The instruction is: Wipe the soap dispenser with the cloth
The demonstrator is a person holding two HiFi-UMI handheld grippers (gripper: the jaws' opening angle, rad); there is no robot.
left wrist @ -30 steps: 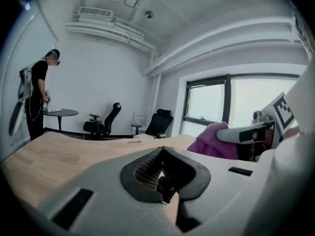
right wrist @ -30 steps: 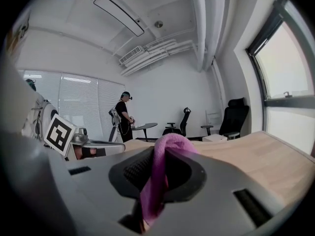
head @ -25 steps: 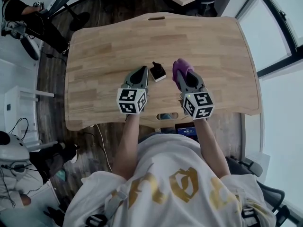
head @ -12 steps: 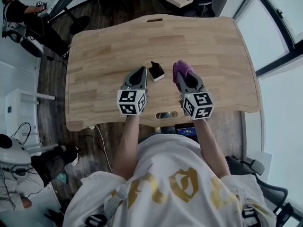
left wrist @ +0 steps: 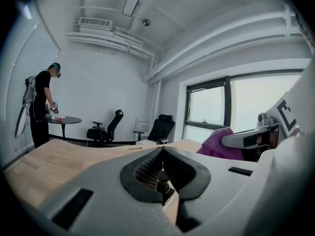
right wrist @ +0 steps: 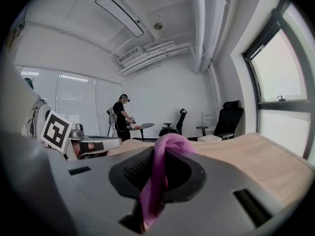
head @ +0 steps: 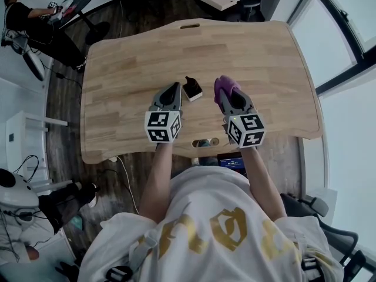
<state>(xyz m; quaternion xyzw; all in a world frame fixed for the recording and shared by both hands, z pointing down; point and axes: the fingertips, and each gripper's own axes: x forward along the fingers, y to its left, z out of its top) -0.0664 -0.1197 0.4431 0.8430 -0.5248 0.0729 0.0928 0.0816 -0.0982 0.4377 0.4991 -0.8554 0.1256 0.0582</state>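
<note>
Finding: the soap dispenser (head: 191,89) stands upright on the bench (head: 258,51), between the two tools and gripped by neither. It sits just beside the tip of the left tool (head: 175,88); we cannot tell whether they touch.

Left tool: jaws fully together with nothing gripped, as its own view confirms. Right tool (head: 231,96): clamped on the purple cloth (head: 224,85), which bunches out past the jaw tips and also hangs down between them.

Risks, in our judgement:
- The dispenser is small and unsecured. A sideways wipe from the right tool could slide it across the bench or tip it over, since the closed left tool cannot brace it as it stands.
- If the left tool opens late or off line, it may knock the dispenser before it grips.
- Only a modest wad of cloth shows ahead of the right tool, so a hard jaw could reach the dispenser before the fabric.
- Pressure from above on the pump head could discharge soap.
</note>
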